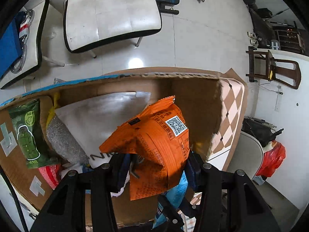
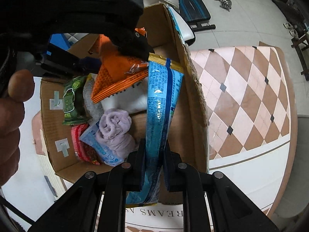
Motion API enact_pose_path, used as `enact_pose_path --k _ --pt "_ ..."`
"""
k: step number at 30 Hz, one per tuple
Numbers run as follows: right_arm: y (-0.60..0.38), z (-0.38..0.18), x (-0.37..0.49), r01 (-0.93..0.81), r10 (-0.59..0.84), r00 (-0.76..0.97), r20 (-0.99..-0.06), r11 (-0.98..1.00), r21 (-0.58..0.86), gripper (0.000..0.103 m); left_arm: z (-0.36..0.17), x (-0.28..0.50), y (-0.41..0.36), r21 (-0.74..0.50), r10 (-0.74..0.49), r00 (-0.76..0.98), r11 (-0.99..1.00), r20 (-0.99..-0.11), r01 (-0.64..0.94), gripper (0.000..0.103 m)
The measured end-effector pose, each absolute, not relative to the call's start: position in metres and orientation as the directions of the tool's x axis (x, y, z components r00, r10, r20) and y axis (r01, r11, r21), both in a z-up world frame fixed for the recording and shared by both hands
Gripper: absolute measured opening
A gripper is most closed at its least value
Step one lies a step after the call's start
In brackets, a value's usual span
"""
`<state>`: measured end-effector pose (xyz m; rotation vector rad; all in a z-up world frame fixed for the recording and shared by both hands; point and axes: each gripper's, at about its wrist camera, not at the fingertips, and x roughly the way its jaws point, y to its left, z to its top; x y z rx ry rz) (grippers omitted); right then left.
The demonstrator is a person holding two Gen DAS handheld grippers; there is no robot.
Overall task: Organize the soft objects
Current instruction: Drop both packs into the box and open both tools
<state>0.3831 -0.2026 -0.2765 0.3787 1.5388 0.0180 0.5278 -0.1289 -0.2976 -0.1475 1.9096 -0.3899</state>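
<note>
Black jaws of the right gripper (image 2: 152, 166) are clamped flat on a blue snack packet (image 2: 164, 104), pinched near its lower end. The packet's long axis runs up the right wrist view, away from the fingers, its yellow-edged sealed top leaning toward the right wall of the cardboard box (image 2: 195, 100). It hangs over the box interior and appears not yet set down.

The left gripper (image 1: 156, 166) stands partly open, its pads pressing an orange snack packet (image 1: 156, 141) from both sides. That packet is puffed and crumpled; its long axis tilts up and away, crimped end toward the far box wall, QR label facing up. It too is held above the contents, not resting on them.

Deeper in the box, items already lie packed:
- a green packet (image 2: 74, 100) against the left wall;
- a rolled lilac cloth (image 2: 115, 131) near the middle;
- a red packet (image 2: 81, 145) and a pale blue pouch (image 2: 96, 143) beside it;
- a white padded bag (image 1: 100, 116) and a grey bubble-wrap roll (image 1: 61, 141) toward the far side.

Judgement: the task is well advanced. Two packets remain in hand, both over the box; release is outstanding. No other loose soft items show on the patterned tabletop (image 2: 251, 96). Beyond, a white chair (image 1: 112, 15) stands on the tiled floor.
</note>
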Motion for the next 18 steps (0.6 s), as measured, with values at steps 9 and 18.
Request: enact_pose_path --k 9,18 --pt "-0.204 -0.285 0.39 0.24 0.273 0.005 -0.962 0.934 0.266 0.044 -0.293 0.531 -0.123 -0.373 -0.334 -0.344 0.927 -0.878 0.051 0.084" --pt "-0.201 -0.269 0.386 0.226 0.211 0.023 -0.977 0.951 0.211 0.067 -0.256 0.517 -0.105 -0.296 -0.262 -0.228 0.946 -0.938 0.13 0.085"
